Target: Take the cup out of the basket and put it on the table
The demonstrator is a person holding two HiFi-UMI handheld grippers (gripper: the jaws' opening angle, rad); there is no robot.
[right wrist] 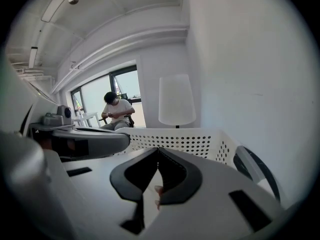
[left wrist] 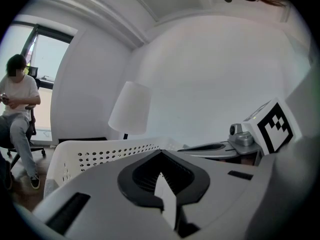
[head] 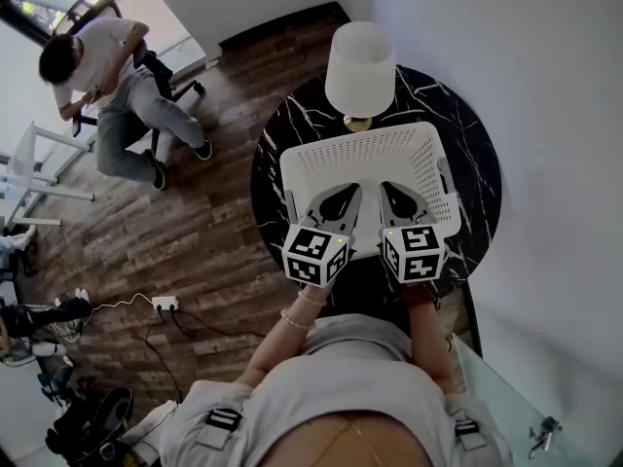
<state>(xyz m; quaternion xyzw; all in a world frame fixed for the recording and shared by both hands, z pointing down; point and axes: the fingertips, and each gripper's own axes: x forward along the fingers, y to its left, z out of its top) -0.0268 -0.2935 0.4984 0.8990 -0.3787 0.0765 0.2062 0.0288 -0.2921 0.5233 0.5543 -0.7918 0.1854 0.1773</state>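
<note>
A white perforated basket (head: 424, 150) stands on the round black marble table (head: 275, 137). No cup shows in any view; the grippers cover the basket's near half. My left gripper (head: 351, 192) and right gripper (head: 385, 189) hover side by side over the basket's near rim, pointing into it. In the left gripper view the jaws meet at their tips (left wrist: 160, 152) with the basket wall (left wrist: 95, 156) beyond. The right gripper's jaws also touch at the tips (right wrist: 158, 149), facing the basket's far wall (right wrist: 192, 140). Neither gripper holds anything that I can see.
A white table lamp (head: 360, 67) stands on the table just behind the basket. A white wall runs along the right. A person (head: 109, 78) sits on a chair at the far left on the wooden floor. A power strip (head: 164, 305) lies on the floor.
</note>
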